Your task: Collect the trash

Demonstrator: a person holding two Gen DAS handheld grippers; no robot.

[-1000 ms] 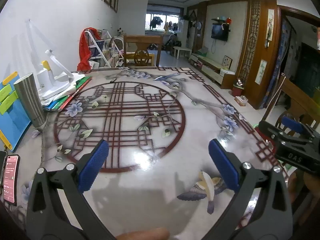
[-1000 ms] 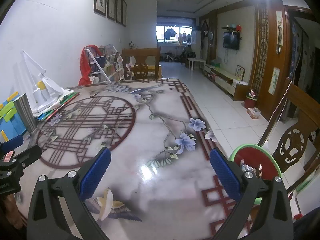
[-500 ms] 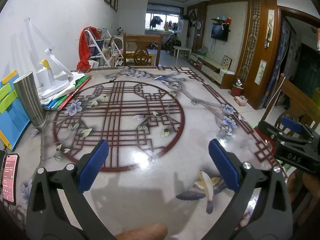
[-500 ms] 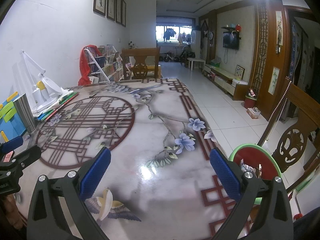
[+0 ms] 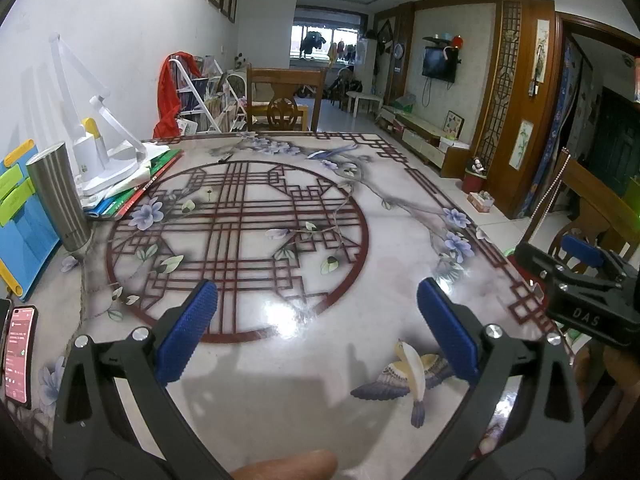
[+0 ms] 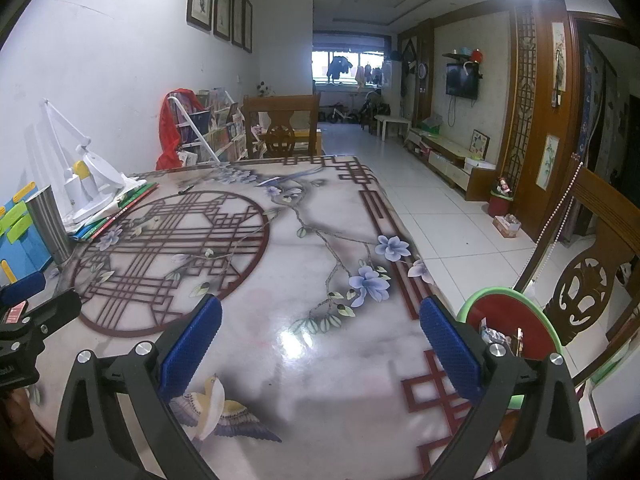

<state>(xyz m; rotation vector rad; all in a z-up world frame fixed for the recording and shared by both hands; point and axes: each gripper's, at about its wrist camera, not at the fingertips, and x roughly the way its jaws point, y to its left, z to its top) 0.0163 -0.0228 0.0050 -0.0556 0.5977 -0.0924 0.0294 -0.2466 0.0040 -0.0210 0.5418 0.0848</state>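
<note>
My left gripper [image 5: 318, 332] is open and empty above the near part of the patterned table [image 5: 280, 184]. My right gripper [image 6: 320, 340] is open and empty above the table's near right part; it also shows at the right of the left wrist view [image 5: 576, 280]. A red bin with a green rim [image 6: 508, 320] stands on the floor by the table's right edge, with scraps of trash [image 6: 496, 336] inside. I see no loose trash on the table.
A steel cup [image 5: 60, 196], a blue folder stand [image 5: 20, 224], a white desk lamp on books [image 5: 104, 156] and a phone [image 5: 18, 360] line the table's left side. Wooden chairs stand at the far end [image 5: 284, 96] and at the right [image 6: 592, 264].
Almost nothing has moved. Both grippers stay open over the table with only a slight drift of the views.
</note>
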